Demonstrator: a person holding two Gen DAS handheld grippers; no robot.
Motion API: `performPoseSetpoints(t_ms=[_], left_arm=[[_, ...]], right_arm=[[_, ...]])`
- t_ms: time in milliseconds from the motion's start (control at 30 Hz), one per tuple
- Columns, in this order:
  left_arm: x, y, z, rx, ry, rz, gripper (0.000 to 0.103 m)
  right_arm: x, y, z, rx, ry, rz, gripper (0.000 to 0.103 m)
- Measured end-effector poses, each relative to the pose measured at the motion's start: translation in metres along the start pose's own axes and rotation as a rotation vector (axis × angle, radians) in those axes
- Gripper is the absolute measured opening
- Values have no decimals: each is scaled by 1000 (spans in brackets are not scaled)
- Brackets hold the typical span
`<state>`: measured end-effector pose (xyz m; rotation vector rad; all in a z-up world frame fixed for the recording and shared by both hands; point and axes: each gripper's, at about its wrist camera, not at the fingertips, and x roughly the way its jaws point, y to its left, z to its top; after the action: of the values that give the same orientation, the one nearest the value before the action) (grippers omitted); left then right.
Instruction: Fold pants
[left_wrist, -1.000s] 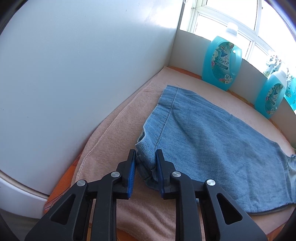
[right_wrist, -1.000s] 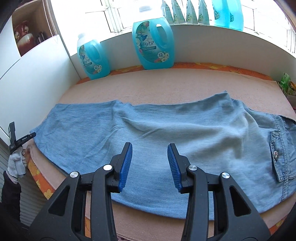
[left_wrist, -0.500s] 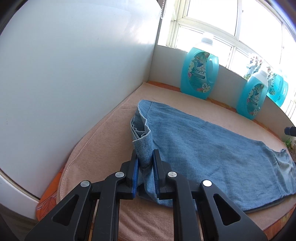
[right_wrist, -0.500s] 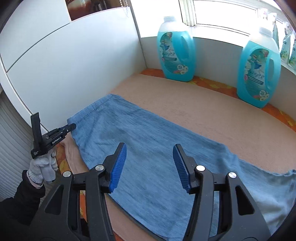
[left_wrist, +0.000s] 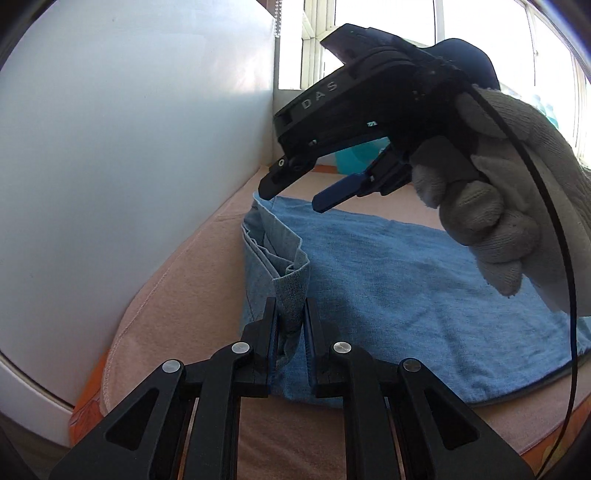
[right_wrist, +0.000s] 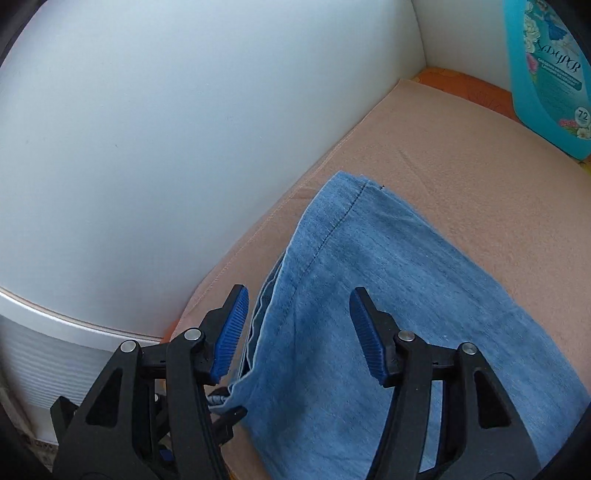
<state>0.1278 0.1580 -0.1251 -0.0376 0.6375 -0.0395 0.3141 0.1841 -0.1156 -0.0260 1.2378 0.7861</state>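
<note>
Blue denim pants (left_wrist: 406, 280) lie flat on a peach blanket (left_wrist: 177, 295), leg hems toward the white side panel. My left gripper (left_wrist: 290, 321) is shut on the near hem corner, which stands up bunched between its pads. My right gripper (left_wrist: 291, 199), held by a gloved hand (left_wrist: 498, 206), hovers just above the far hem corner. In the right wrist view the right gripper (right_wrist: 297, 295) has its jaws opening. The hem edge of the pants (right_wrist: 369, 258) lies below and between its blue pads, untouched. The left gripper's tip (right_wrist: 229, 413) shows low in that view.
A white panel (left_wrist: 129, 147) walls the left side close to the hems. A turquoise detergent bottle (right_wrist: 546, 74) stands at the back against the sill. Orange patterned cloth (right_wrist: 461, 85) shows under the blanket's edges. A window (left_wrist: 388, 37) is behind.
My right gripper swept from the middle of the pants to the hem end beside the left gripper and widened its jaws. The left gripper closed tighter on the hem corner and lifted it slightly.
</note>
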Motion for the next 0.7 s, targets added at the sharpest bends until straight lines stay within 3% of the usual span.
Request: performPoseSetpoints(t_ms=[100,267,300,367,433,500,700], left_arm=[[1,0,-1,1,-2,7,11],[-1,-7,-5,34,-10,18,11],[0,-7,-5,38,-11,22,11],[-1,-10,-6,36,-11,30,12],[-2,-6,-5,8,-15,45,21],[-2,0,-5,-27,-13,61,42],[12,15,-2,-103,75,22,45]], right_arm=[[34,9,10,-3,70,-21,60],[65,30,11,-56,119,-128,60],[67,32,11,-59,123,-144,57],[68,30,11,-47,116,-165,35],[67,23,12,-14,115,-139,22],[66,17,13,17,117,-103,17],[65,15,9,38,104,-69,14]])
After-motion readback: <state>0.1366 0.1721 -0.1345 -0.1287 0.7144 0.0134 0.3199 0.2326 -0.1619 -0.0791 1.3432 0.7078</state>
